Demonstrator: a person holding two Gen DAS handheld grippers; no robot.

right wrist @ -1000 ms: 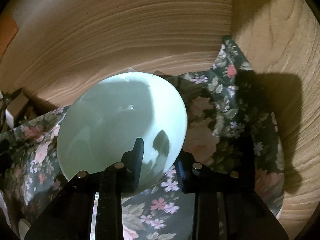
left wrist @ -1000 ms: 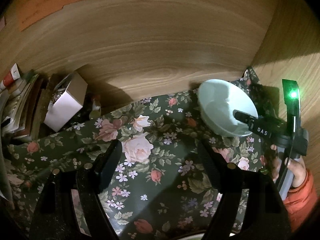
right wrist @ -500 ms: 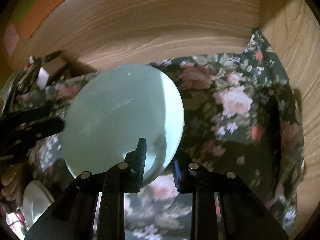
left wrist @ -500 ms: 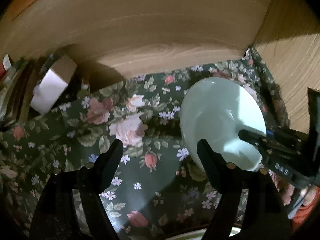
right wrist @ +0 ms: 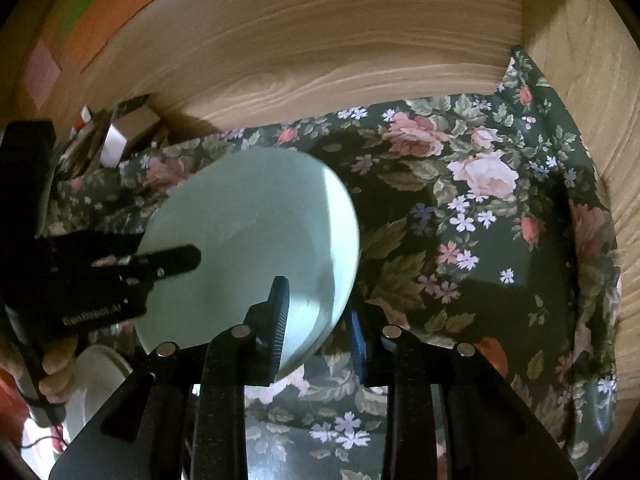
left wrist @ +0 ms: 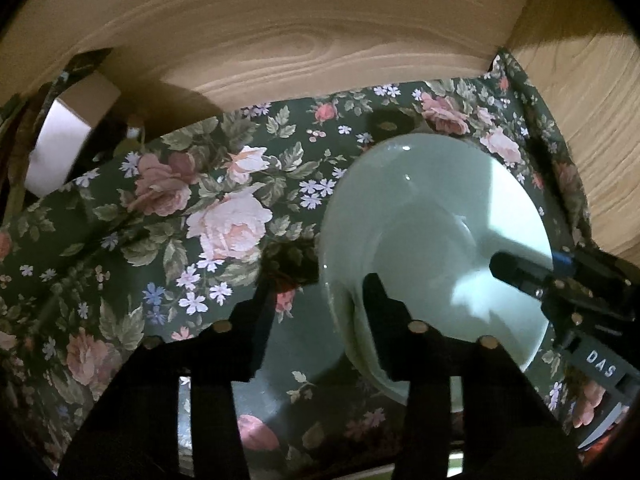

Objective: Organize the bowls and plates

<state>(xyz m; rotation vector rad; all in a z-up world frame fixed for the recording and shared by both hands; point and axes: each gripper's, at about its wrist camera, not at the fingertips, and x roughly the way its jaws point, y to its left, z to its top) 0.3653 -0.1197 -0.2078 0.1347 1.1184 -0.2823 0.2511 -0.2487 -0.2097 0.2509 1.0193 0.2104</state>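
Observation:
A pale green bowl point(left wrist: 440, 220) point(right wrist: 248, 208) hangs tilted over the floral cloth point(left wrist: 180, 216). My right gripper point(right wrist: 316, 320) is shut on its near rim, one finger inside the bowl and the blue-padded finger outside. In the left wrist view one right finger point(left wrist: 520, 274) reaches in over the rim from the right. My left gripper point(left wrist: 318, 292) straddles the opposite rim with its jaws closing. Its right finger lies inside the bowl; its left finger stands outside with a gap to the wall. The right wrist view shows only one left finger point(right wrist: 176, 260), lying over the bowl.
Wooden walls point(left wrist: 320, 32) close the space at the back and right. A cardboard box point(left wrist: 72, 136) and clutter stand at the back left. A white plate point(right wrist: 96, 376) lies low at the left, beside the person's hand point(right wrist: 56, 376). Coloured paper notes point(right wrist: 116, 12) stick to the back wall.
My left gripper has come down onto the bowl's rim and its jaws have narrowed around it. The right gripper carried the bowl leftward, away from the right wall, then held still.

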